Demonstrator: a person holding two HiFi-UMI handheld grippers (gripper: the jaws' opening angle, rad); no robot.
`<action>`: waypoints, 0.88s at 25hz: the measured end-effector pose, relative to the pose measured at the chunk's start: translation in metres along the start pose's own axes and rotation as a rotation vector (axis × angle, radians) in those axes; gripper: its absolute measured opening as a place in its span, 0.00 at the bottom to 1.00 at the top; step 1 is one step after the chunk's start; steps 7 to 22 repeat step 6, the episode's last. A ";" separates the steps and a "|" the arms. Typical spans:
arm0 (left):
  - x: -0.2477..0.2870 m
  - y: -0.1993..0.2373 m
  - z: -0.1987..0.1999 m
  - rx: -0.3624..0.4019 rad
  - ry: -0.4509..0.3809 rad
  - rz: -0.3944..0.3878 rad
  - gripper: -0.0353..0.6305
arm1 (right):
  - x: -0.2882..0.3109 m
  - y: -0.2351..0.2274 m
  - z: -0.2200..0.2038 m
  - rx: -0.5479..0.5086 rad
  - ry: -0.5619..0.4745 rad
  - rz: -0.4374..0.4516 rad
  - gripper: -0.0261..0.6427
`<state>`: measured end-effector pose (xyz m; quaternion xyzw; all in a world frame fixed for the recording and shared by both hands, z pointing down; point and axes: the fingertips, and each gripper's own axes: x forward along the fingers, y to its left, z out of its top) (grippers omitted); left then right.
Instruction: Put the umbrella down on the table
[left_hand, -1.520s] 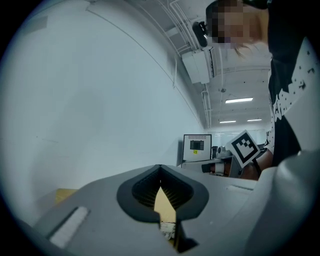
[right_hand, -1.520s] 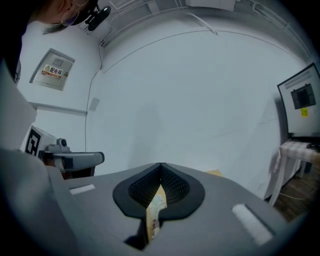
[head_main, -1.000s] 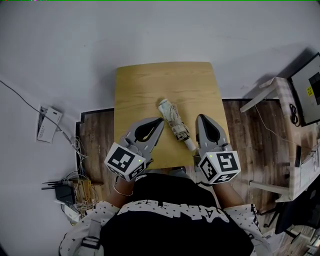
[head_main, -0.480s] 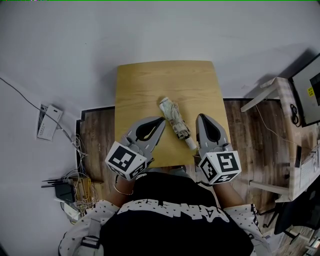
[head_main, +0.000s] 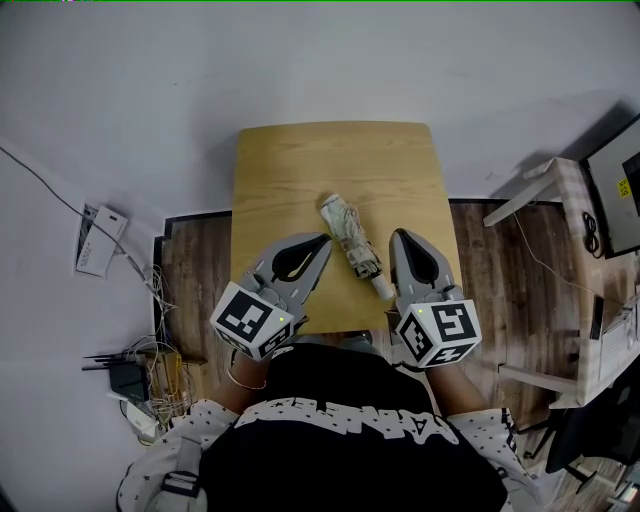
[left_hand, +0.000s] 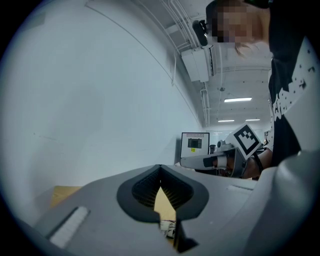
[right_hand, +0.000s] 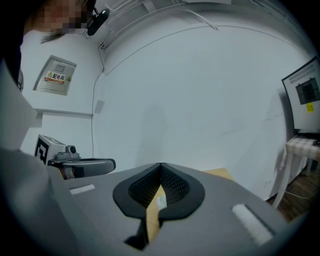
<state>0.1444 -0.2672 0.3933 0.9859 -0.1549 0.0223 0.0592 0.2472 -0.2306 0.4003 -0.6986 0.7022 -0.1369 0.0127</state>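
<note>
Wood table (head_main: 300, 170) is biggest. Over the table's near half, L gripper (head_main: 322, 242) & R gripper (head_main: 398, 236) point fwd, jaws shut tight w/ nothing in them. Small folded umbrella (head_main: 350, 243) lies flat on the table's middle, btw both grippers.

One umbrella (head_main: 352, 243). One table (head_main: 300, 160). Two grippers: one left gripper (head_main: 322, 242) and one right gripper (head_main: 397, 237). Two marker cubes, one left cube (head_main: 250, 320) and one right cube (head_main: 438, 335). One monitor (head_main: 622, 185), one white stand (head_main: 565, 215), one white box (head_main: 97, 243), one person (head_main: 350, 440).
</note>
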 end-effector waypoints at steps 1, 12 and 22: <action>0.000 0.000 0.000 0.000 0.000 0.001 0.04 | 0.001 0.001 0.000 0.000 0.001 0.002 0.06; 0.000 0.001 0.001 -0.001 0.003 0.001 0.04 | 0.002 0.001 0.000 0.001 0.006 0.004 0.06; 0.000 0.001 0.001 -0.001 0.003 0.001 0.04 | 0.002 0.001 0.000 0.001 0.006 0.004 0.06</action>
